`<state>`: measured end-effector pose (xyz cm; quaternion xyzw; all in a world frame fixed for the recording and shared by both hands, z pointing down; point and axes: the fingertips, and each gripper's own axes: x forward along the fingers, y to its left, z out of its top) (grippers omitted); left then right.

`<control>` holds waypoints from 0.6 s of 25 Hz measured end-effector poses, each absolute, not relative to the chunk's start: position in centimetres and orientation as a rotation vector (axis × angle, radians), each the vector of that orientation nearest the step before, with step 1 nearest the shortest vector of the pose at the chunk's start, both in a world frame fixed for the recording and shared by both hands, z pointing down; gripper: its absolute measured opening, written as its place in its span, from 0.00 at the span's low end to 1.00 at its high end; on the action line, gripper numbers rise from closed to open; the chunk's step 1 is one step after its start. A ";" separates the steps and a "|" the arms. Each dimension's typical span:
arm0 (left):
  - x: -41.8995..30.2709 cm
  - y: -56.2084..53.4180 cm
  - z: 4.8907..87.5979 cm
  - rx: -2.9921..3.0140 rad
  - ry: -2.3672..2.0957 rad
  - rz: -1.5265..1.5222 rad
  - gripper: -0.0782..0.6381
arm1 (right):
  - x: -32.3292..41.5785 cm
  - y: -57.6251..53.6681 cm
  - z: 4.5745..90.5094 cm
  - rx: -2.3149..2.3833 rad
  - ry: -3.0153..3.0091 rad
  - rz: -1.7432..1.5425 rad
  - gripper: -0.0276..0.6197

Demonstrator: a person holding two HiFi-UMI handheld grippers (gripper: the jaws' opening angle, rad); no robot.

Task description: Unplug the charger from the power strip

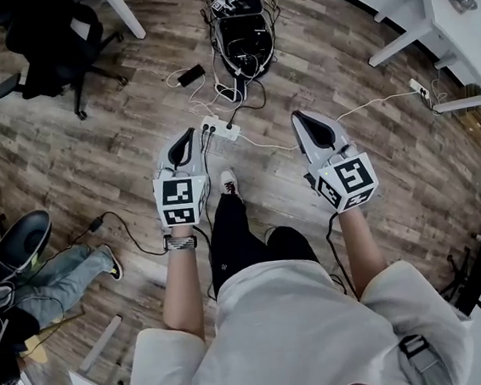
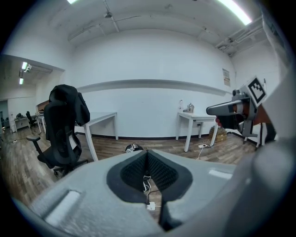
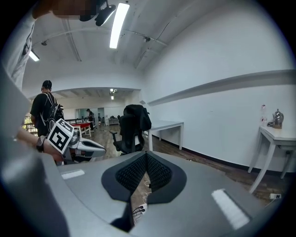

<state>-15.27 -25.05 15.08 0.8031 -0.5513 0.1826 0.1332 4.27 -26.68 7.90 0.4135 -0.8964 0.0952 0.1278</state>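
Open wood floor (image 1: 99, 151) spreads left of the power strip (image 1: 219, 128) and again to its right, wide enough to come in from either side. The strip lies just ahead of the left gripper (image 1: 190, 134); the right gripper (image 1: 297, 116) is off to its right. Black plugs (image 1: 208, 127) stand on the strip, and a tangle of cables (image 1: 234, 85) runs back from it to a black helmet (image 1: 240, 21). A white cable (image 1: 372, 102) crosses the floor toward the bench (image 1: 449, 20). The person's shoe (image 1: 228, 182) stands near the strip's front. An office chair (image 1: 53, 36) stands well apart at the left.
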 end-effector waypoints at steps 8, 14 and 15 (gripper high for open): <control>-15.8 -27.5 26.9 2.254 -1.568 0.514 0.10 | 4.1 -28.8 18.8 1.189 -2.550 0.316 0.05; -15.2 -28.2 35.8 2.230 -1.516 0.540 0.10 | 4.5 -29.8 28.8 1.176 -2.512 0.394 0.05; -15.1 -28.4 37.1 2.226 -1.510 0.546 0.10 | 4.5 -29.9 30.2 1.176 -2.510 0.409 0.05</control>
